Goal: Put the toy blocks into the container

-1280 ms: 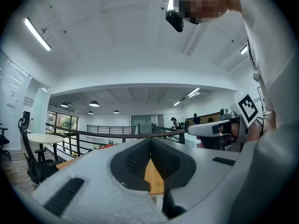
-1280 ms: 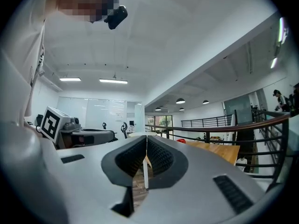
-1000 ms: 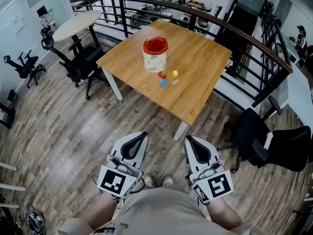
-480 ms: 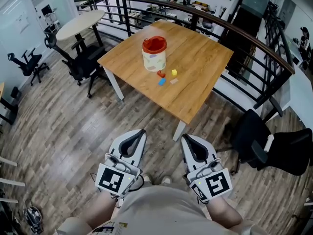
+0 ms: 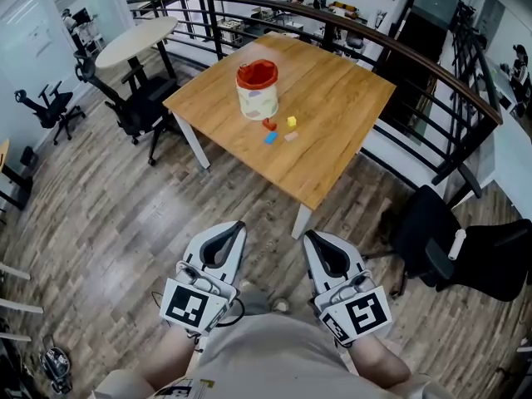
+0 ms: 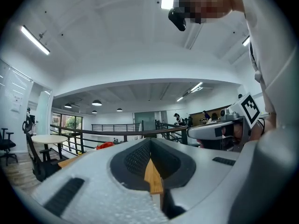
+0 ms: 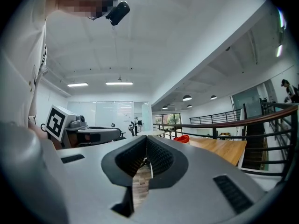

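Wood-plank flooring runs under a square wooden bench [image 5: 332, 152] set against a curved black railing [image 5: 432, 65], with a black office chair [image 5: 137, 110] at its left side and a round white table [image 5: 133, 40] beyond.

On the bench stands the container [image 5: 257, 91], a cream tub with coloured patches and a red top, upright. Whether anything is inside cannot be made out from here. Just beside it, toward the person, four toy blocks lie loose on the bench top: a red block [image 5: 268, 125] nearest the tub, a yellow block [image 5: 291, 121] to its right, a blue block [image 5: 270, 137] and a pale pink block [image 5: 290, 136] closer in. They are too small to tell a long axis.

Both tools are held low before the person's body, well apart from the bench and pointing toward it. The left tongs [image 5: 235, 226] are closed with nothing between them, and the right tongs [image 5: 311, 236] are likewise closed and empty.
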Tool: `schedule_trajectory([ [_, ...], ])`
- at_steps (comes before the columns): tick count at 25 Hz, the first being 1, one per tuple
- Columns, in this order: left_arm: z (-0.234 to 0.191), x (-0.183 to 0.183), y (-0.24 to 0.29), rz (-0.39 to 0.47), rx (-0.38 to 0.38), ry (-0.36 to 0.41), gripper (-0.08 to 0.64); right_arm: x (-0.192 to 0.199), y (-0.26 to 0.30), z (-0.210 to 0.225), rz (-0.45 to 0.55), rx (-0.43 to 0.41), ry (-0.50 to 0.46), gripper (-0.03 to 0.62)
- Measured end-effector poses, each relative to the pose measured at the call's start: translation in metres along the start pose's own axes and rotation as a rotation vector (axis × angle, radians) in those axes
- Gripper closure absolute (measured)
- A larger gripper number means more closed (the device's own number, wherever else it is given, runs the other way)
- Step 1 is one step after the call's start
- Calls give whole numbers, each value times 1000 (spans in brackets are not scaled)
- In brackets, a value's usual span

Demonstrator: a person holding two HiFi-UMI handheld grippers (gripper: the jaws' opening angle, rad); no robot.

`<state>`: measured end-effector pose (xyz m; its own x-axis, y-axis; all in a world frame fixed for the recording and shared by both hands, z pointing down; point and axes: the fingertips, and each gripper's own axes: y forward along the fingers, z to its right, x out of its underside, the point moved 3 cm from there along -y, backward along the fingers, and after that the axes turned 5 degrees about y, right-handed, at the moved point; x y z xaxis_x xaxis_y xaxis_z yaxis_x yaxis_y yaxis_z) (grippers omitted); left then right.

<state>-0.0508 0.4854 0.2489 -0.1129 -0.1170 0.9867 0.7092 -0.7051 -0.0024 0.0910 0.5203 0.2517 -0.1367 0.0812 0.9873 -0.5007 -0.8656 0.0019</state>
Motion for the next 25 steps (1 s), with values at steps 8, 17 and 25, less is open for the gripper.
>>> schedule_trajectory([
  [8, -5, 8, 4, 11, -19, 7, 548, 4, 10, 10, 2, -19, -26, 569],
  [17, -39, 21, 33, 34, 3, 23, 548, 9, 54, 26, -7, -1, -41, 569],
  [25, -99, 39, 77, 48, 14, -5, 548, 14, 120, 49, -39, 19, -56, 569],
])
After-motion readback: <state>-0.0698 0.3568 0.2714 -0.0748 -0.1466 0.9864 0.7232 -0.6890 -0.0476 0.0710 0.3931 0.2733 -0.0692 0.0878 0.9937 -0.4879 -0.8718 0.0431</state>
